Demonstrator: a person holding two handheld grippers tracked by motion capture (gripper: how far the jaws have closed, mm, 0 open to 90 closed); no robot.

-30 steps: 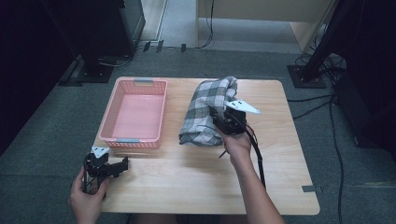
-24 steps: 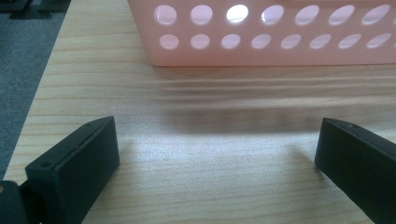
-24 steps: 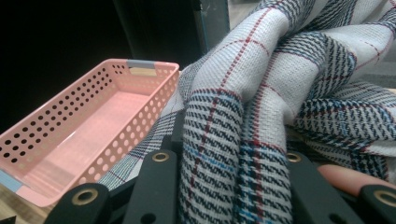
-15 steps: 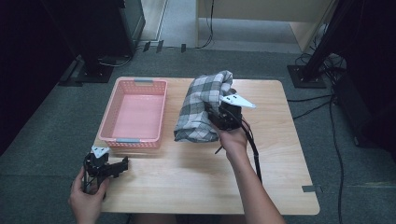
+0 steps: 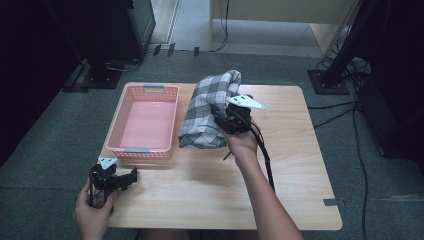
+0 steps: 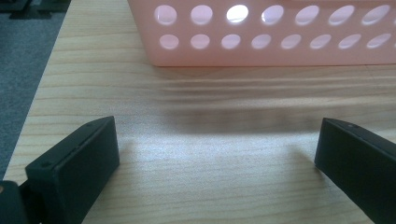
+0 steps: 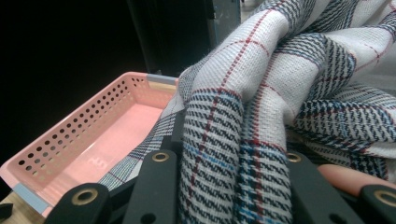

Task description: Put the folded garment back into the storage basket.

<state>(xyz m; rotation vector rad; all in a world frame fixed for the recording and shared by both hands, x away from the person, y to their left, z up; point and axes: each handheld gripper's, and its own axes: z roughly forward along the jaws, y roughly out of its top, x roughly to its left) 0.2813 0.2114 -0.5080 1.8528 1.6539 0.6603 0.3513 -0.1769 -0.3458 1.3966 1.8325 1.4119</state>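
Right forearm reaches up the middle of the desk [image 5: 300, 165], and the right gripper [image 5: 231, 119] is clamped on a fold of the plaid cloth [image 5: 207, 107], which is bunched up just right of the pink basket [image 5: 145, 150]. The cloth hides its jaw tips. Left hand [image 5: 92, 212] sits at the desk's near-left corner, left gripper [image 5: 120, 179] jaws wide apart, facing the basket wall.

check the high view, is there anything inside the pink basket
No, the pink basket shows only its bare pink floor; the plaid cloth sits beside it on the table, clamped by the right gripper.
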